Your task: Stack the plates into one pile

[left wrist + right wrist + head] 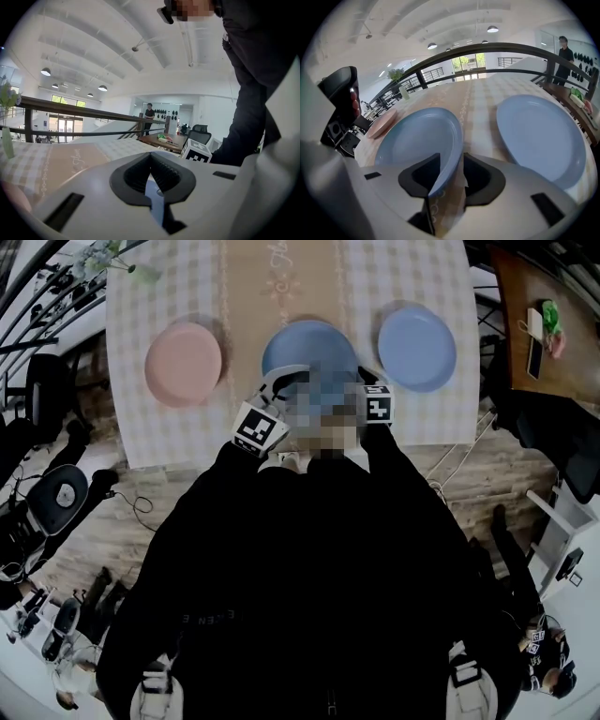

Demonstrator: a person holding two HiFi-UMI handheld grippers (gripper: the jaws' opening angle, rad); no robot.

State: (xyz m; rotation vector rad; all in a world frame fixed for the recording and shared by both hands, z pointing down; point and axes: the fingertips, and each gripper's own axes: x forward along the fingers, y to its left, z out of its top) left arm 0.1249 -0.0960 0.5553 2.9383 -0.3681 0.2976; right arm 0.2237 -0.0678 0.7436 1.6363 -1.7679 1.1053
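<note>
Three plates lie in a row on the checked table (178,287): a pink plate (183,364) at left, a blue plate (305,345) in the middle, and a lighter blue plate (416,346) at right. My right gripper (451,158) is open and straddles the blue plate's (417,138) near rim, with table runner showing in the gap beside the rim. The lighter blue plate (539,133) lies to its right and the pink plate (382,123) far left. My left gripper (151,160) hovers nearly level by that plate's near left edge, shut, with only a blue sliver showing through the slit.
A beige runner (281,277) crosses the table's middle, and a vase with a plant (105,257) stands at the far left corner. Office chairs (56,493) stand on the floor at left, a wooden desk (534,334) at right. A person (149,112) stands far off.
</note>
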